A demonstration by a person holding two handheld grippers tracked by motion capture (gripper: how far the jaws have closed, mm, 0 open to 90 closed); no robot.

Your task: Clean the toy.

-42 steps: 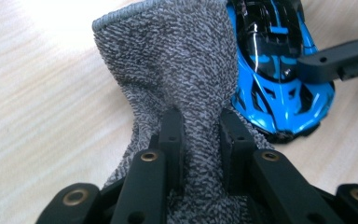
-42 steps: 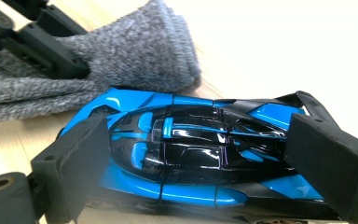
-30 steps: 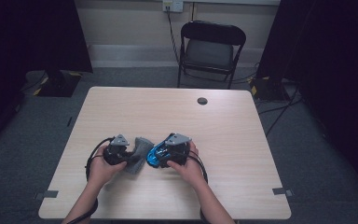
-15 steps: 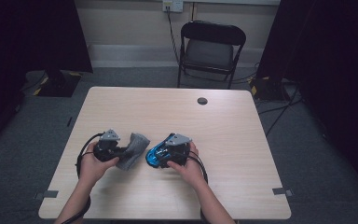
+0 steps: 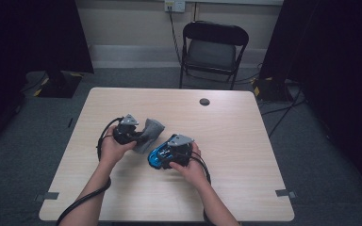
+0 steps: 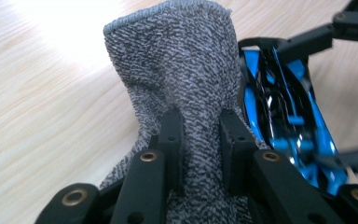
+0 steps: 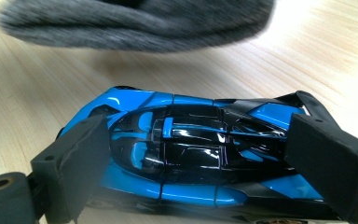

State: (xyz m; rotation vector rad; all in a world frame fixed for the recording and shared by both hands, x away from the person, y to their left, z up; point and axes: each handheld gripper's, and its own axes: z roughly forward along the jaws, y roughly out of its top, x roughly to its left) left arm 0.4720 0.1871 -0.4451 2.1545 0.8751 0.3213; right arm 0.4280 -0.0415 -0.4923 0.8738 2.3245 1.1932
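Cloth (image 5: 150,133) lifted away in clenched left claw (image 6: 199,140); right claw (image 7: 205,158) grips toy car (image 7: 186,154).

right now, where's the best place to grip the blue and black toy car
Across its nose and tail, as the right hand-held gripper holds it now. The glossy blue and black toy car is long and low with sloped, slippery sides, so end-to-end pads probably hold more securely than a pinch across the sides.
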